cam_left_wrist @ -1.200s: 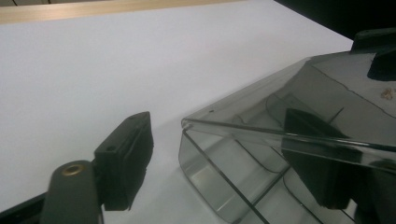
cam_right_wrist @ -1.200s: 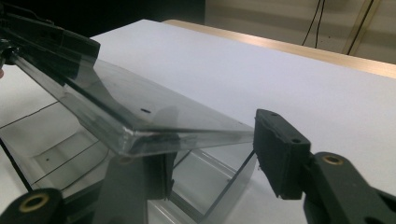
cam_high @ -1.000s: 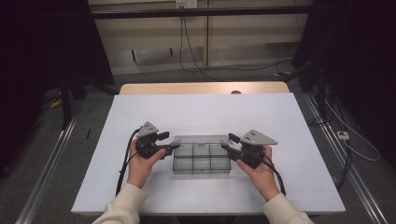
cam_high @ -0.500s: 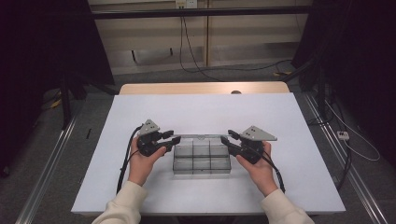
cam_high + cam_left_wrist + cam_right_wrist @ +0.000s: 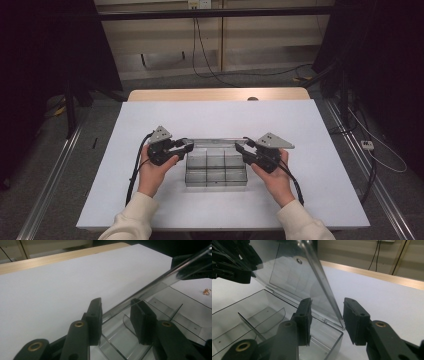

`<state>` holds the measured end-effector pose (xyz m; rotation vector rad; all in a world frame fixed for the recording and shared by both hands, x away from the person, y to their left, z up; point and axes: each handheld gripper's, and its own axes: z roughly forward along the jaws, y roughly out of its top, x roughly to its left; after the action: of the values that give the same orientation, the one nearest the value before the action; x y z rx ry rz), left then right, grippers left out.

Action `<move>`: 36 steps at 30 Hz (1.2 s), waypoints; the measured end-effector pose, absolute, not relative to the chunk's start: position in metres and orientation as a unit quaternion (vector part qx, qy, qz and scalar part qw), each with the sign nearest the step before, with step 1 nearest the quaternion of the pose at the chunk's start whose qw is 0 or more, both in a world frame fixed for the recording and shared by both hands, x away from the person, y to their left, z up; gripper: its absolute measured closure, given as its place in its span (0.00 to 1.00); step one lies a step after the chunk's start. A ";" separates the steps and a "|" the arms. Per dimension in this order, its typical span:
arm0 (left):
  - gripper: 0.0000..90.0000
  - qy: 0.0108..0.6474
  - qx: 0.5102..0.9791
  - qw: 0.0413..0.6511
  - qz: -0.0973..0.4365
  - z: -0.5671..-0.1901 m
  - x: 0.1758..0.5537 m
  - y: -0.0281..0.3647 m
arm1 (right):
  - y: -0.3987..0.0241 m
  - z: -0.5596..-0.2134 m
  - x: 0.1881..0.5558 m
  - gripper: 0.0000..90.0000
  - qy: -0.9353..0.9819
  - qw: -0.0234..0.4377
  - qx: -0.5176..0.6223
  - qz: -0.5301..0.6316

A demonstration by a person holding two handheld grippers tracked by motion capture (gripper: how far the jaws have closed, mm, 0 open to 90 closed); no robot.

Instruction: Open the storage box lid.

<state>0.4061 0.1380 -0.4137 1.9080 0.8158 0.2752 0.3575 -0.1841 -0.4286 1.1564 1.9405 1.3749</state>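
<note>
Two grippers at the clear compartment box (image 5: 216, 168), mid-table (image 5: 215, 120): lid (image 5: 294, 272) now raised vs. lying lower a sec ago. Left gripper (image 5: 186, 145) jaws just been closing, lid edge between them, contact unclear; right gripper (image 5: 241, 148) jaws spread either side of lid's corner, not touching. Box compartments look empty.

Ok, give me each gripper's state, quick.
Left gripper: open, jaws just closing around the clear plastic compartment box's raised lid edge.
Right gripper: open, lid edge between its jaws.
</note>
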 end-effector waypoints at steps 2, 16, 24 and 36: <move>0.69 0.337 0.789 0.500 0.114 -0.413 0.407 0.138 | -0.184 -0.429 0.358 0.66 0.710 0.246 0.425 0.505; 0.70 0.342 0.786 0.503 0.113 -0.412 0.409 0.137 | -0.182 -0.428 0.362 0.66 0.707 0.244 0.427 0.507; 0.70 0.345 0.784 0.504 0.109 -0.412 0.411 0.136 | -0.182 -0.428 0.363 0.66 0.705 0.243 0.430 0.509; 0.70 0.345 0.784 0.505 0.107 -0.411 0.413 0.134 | -0.180 -0.428 0.367 0.66 0.704 0.246 0.434 0.506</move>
<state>0.4128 0.1345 -0.4110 1.8928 0.8327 0.2584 0.3666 -0.1799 -0.4280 1.1846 1.9200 1.3812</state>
